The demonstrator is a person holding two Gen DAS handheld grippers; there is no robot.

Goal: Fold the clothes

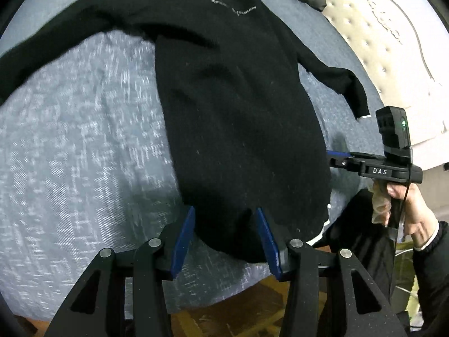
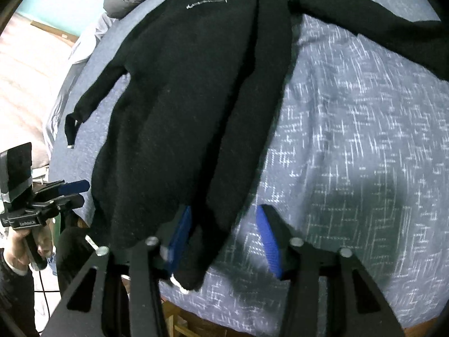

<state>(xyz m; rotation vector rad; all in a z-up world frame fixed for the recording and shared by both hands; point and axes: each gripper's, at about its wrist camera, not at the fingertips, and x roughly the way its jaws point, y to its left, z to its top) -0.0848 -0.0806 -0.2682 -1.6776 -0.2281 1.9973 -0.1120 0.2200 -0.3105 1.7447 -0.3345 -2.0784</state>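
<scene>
Left wrist: left gripper [image 1: 226, 238] spread over sweater [image 1: 238, 129] hem, nothing pinched. Right gripper [image 2: 221, 241] likewise spread, cuff [image 2: 188, 276] between fingers. Pinch both hem corners evenly, lift together.

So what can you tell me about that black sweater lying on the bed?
The black sweater looks like a soft knit, with a pale-trimmed neckline and a small line of pale lettering on the chest. It lies spread flat on a blue-grey patterned bedspread, neck away from the cameras, hem at the near bed edge. One sleeve stretches out sideways; the other angles down beside the body. The left tongs and right tongs stand open at the hem, not gripping it.
</scene>
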